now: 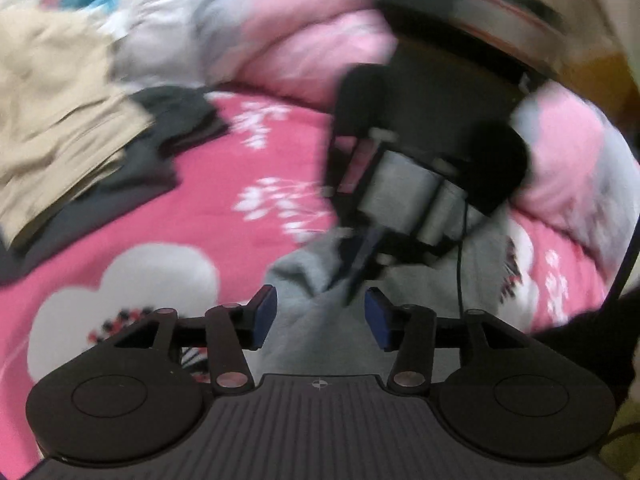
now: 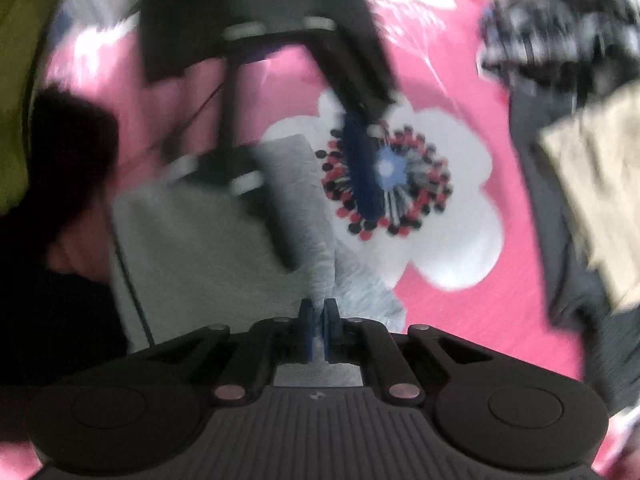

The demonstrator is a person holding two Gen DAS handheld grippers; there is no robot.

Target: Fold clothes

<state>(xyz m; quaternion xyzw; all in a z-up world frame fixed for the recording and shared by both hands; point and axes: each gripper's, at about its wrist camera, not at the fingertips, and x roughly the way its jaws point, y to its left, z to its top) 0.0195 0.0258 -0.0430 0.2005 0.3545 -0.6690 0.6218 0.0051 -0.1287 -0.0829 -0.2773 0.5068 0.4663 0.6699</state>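
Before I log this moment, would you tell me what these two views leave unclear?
- Grey garment: its kind and outline; both views blurred, right wrist view's lower part covered by the right gripper.
- Dark patterned clothing: right wrist view, smeared, cut by the edge.
- Beige clothes: left wrist view, count lost to blur.

Right wrist view, motion-blurred. Right gripper [image 2: 319, 330]: blue pads pinched together on a ridge of the grey garment [image 2: 192, 248]. Garment lies on the pink floral bedsheet [image 2: 472, 304], partly over the lower-left petals of the large white flower [image 2: 452, 208]. Left gripper [image 2: 320, 184] hangs above the garment, jaws apart. Beige cloth [image 2: 600, 184] on dark grey cloth [image 2: 560, 216], right of the flower.
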